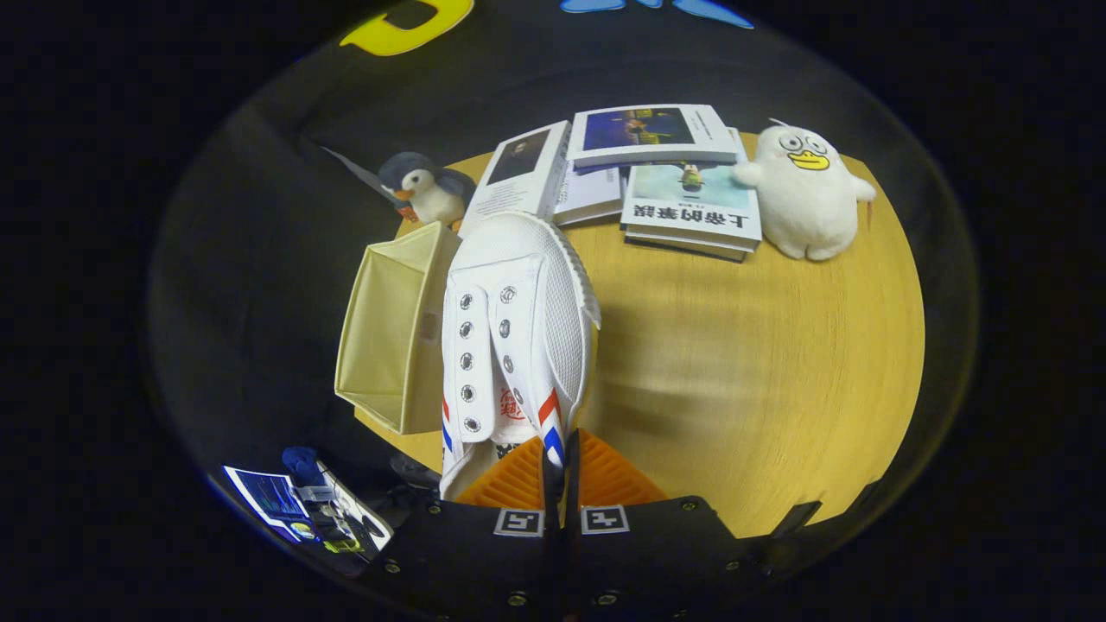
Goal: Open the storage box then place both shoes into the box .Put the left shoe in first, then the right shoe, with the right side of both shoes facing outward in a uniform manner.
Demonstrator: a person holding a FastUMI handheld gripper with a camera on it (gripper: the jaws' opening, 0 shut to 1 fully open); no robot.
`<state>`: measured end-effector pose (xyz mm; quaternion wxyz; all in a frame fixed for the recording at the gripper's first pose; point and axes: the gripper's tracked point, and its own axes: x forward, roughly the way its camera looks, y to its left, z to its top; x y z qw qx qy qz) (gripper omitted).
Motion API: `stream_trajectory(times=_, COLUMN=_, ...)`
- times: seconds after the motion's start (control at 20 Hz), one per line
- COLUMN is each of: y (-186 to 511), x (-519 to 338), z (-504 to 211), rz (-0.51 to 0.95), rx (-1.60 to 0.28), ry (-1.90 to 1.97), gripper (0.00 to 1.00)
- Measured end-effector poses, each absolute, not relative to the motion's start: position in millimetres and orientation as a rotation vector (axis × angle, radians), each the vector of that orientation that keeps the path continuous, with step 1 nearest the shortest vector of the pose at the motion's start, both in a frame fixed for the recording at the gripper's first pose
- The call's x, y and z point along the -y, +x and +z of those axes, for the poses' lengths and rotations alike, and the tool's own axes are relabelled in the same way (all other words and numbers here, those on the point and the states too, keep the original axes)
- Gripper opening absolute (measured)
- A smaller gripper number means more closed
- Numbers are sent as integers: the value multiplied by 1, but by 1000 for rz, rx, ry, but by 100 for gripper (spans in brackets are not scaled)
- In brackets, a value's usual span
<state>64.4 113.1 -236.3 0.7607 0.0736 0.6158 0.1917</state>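
A white canvas shoe (518, 328) with red and blue stripes hangs in the air ahead of my gripper (560, 466), toe pointing away and laceless eyelets facing up. Both fingers are pressed together on the shoe's side wall near the heel opening. The cream fabric storage box (393, 333) stands open on the wooden table (743, 380), just left of the shoe. The shoe's left edge overlaps the box's right wall, and the box's inside looks empty as far as I can see.
Several books (657, 173) lie stacked at the table's far side. A penguin plush (425, 192) sits behind the box and a white duck plush (808, 194) stands right of the books. A small device (302, 505) lies below the table's near left edge.
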Motion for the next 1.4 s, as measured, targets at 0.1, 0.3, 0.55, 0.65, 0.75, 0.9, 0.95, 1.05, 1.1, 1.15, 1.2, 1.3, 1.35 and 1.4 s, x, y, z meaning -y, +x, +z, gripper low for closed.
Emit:
stream_trajectory(times=0.1, y=67, x=-134, z=-229, rz=443, rx=-1339, ry=139, gripper=1)
stream_trajectory(times=0.3, y=74, x=-178, z=-218, rz=495, rx=-1332, ry=84, gripper=1)
stream_trajectory(times=0.55, y=93, x=-249, z=-200, rz=589, rx=-1312, ry=59, gripper=1)
stream_trajectory(times=0.65, y=99, x=-271, z=-200, rz=602, rx=-1311, ry=27, gripper=1)
stream_trajectory(times=0.75, y=103, x=-290, z=-203, rz=616, rx=-1314, ry=-6, gripper=1)
stream_trajectory(times=0.9, y=103, x=-318, z=-221, rz=631, rx=-1326, ry=-47, gripper=1)
stream_trajectory(times=0.95, y=103, x=-324, z=-224, rz=634, rx=-1331, ry=-61, gripper=1)
stream_trajectory(times=1.05, y=103, x=-328, z=-234, rz=633, rx=-1341, ry=-90, gripper=1)
stream_trajectory(times=1.1, y=105, x=-331, z=-237, rz=632, rx=-1341, ry=-104, gripper=1)
stream_trajectory(times=1.15, y=108, x=-334, z=-239, rz=625, rx=-1336, ry=-118, gripper=1)
stream_trajectory(times=1.2, y=111, x=-335, z=-242, rz=616, rx=-1331, ry=-135, gripper=1)
stream_trajectory(times=1.3, y=113, x=-339, z=-242, rz=631, rx=-1313, ry=-143, gripper=4)
stream_trajectory(times=1.35, y=113, x=-345, z=-239, rz=664, rx=-1292, ry=-113, gripper=12)
stream_trajectory(times=1.4, y=116, x=-349, z=-226, rz=679, rx=-1270, ry=-80, gripper=39)
